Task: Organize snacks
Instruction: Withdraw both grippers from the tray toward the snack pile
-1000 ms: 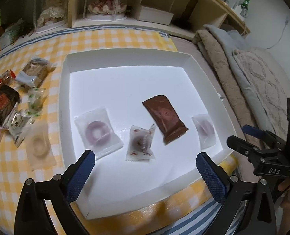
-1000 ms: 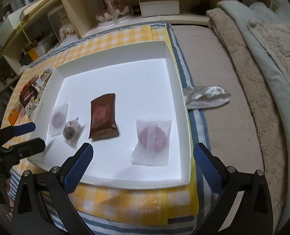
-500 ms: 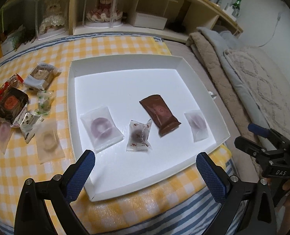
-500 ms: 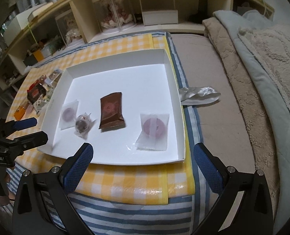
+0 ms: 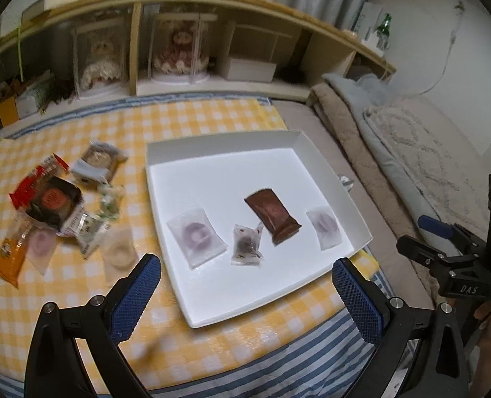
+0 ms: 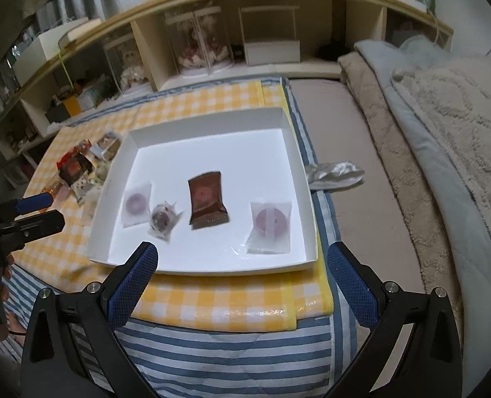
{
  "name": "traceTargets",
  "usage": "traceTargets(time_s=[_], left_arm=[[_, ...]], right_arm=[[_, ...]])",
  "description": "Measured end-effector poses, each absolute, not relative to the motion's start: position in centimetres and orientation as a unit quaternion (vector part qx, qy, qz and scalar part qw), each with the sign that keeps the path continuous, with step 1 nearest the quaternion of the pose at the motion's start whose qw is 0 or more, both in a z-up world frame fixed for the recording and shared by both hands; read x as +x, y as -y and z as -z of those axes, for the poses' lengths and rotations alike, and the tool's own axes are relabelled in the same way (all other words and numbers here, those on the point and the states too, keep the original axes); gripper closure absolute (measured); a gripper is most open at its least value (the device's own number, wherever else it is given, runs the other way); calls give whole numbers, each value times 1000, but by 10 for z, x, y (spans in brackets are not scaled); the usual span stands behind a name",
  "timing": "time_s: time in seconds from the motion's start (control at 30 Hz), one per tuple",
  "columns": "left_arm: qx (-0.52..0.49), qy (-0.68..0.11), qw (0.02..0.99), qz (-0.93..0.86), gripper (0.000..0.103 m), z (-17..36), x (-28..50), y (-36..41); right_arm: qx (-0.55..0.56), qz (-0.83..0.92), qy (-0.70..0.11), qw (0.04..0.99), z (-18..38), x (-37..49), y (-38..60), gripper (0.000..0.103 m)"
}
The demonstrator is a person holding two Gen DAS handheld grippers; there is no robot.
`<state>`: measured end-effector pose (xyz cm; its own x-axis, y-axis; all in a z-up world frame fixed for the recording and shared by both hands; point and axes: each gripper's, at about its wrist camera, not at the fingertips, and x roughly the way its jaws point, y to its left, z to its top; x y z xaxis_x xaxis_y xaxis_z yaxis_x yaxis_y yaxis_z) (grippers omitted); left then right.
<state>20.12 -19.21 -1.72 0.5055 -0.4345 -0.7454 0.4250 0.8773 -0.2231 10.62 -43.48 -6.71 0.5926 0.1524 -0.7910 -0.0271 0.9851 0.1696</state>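
Observation:
A white tray (image 5: 219, 151) lies on the yellow checked cloth and holds a brown packet (image 5: 272, 215), two clear packets with purple rings (image 5: 196, 233) (image 5: 323, 227) and a twisted candy (image 5: 246, 244). The tray also shows in the right wrist view (image 6: 209, 122) with the brown packet (image 6: 207, 200). A pile of loose snacks (image 5: 53, 202) lies left of the tray. My left gripper (image 5: 245, 290) is open and empty, held back over the table's near edge. My right gripper (image 6: 242, 280) is open and empty, also back from the tray.
A crumpled silver wrapper (image 6: 335, 174) lies right of the tray on the grey mat. Folded blankets (image 6: 444, 132) lie to the right. A low shelf (image 5: 179, 66) with doll cases runs behind the table. A blue striped cloth (image 6: 212, 358) hangs at the near edge.
Both grippers have pulled back and up from the tray, so the tray looks smaller and farther. The snacks have not moved. Both grippers stay open.

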Motion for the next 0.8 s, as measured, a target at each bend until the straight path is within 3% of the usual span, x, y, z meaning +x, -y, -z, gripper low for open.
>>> traceTargets(time_s=[0.37, 0.8], left_arm=[[-5, -378, 896, 233, 0, -31, 172, 121], [-7, -356, 915, 190, 0, -50, 154, 24]], right_arm=[[67, -56, -394, 915, 20, 104, 397, 0], [56, -95, -382, 918, 13, 123, 314, 0]])
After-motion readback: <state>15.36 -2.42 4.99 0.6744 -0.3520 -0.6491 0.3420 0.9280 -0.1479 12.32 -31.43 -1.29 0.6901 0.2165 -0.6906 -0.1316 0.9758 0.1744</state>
